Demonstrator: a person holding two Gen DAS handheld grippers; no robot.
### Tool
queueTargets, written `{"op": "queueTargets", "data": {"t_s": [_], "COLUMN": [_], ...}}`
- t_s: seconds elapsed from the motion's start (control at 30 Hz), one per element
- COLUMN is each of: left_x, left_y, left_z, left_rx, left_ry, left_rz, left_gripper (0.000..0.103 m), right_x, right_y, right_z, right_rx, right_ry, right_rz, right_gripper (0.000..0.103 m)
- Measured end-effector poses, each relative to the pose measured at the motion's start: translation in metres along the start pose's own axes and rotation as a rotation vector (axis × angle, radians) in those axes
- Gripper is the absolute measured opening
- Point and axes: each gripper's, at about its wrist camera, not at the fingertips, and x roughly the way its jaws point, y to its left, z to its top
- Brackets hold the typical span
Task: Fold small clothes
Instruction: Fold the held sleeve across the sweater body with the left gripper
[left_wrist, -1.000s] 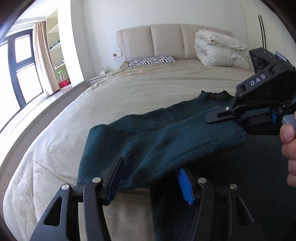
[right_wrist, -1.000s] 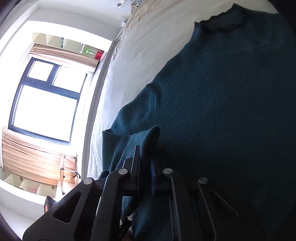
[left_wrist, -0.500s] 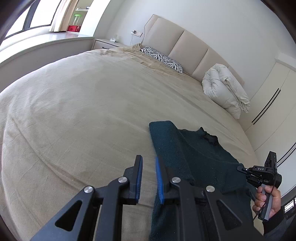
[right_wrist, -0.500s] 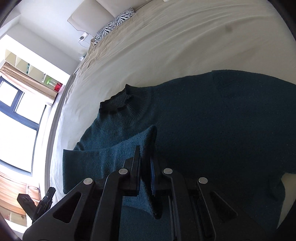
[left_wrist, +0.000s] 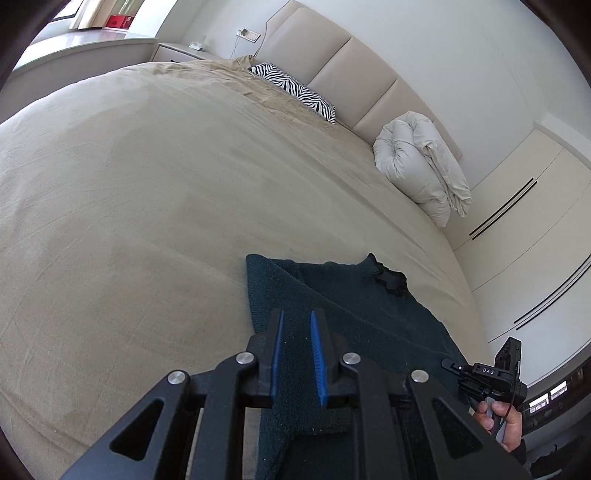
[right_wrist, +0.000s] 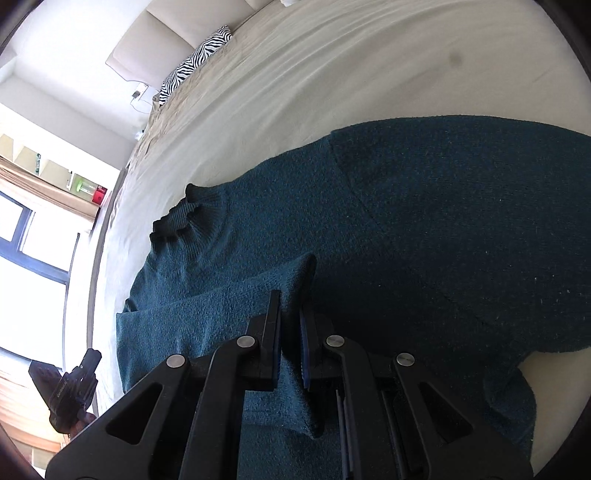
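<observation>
A dark green knit sweater (left_wrist: 354, 306) lies flat on the beige bed, its ribbed collar (left_wrist: 388, 278) pointing toward the headboard. My left gripper (left_wrist: 295, 318) is shut, with a bunch of the sweater's near edge between its blue pads. My right gripper (right_wrist: 290, 300) is shut on the cuff of one sleeve (right_wrist: 221, 306), and holds it up over the sweater's body (right_wrist: 443, 221). The collar (right_wrist: 177, 218) lies to the left of that sleeve. Each view shows the other gripper: the right gripper (left_wrist: 491, 373) in a hand, the left gripper (right_wrist: 74, 384) low at the left.
The beige bed sheet (left_wrist: 147, 221) stretches wide to the left of the sweater. A zebra pillow (left_wrist: 295, 92) and a rolled white duvet (left_wrist: 421, 166) sit by the headboard. Wardrobe doors (left_wrist: 517, 221) stand on the right, a window (right_wrist: 26, 251) beyond the bed.
My left gripper went from open over the folded sleeve to shut and swung toward the sweater's edge. My right gripper carried the sleeve cuff across the sweater's body.
</observation>
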Motion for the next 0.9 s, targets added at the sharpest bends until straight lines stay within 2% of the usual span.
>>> {"op": "queueTargets", "data": {"t_s": [0.33,0.67,0.77,0.83,0.9], "left_x": [0.029,0.044,0.053,0.067,0.078], "left_y": [0.005,0.002,0.0,0.003,0.012], "left_z": [0.004,0.002,0.001,0.0,-0.001], "left_rx": [-0.007,0.0,0.023,0.031,0.013], "left_ry": [0.035,0.045,0.064,0.104,0.133], "left_rz": [0.0,-0.023,0.011,0.039,0.052], "left_gripper": [0.016,0.016,0.016,0.016,0.004], "right_x": [-0.005,-0.01,-0.009,-0.002,0.003], "right_y": [-0.017,-0.004,-0.004,-0.01,-0.019], "right_z": [0.0,0.003,0.002,0.001,-0.001], "right_rx": [0.016,-0.046,-0.055,-0.037,-0.01], "right_ry": [0.002,-0.005,0.001,0.02,0.02], "right_rz": [-0.009,-0.023,-0.037,-0.044,-0.02], "right_gripper": [0.007,0.007,0.007,0.007,0.007]}}
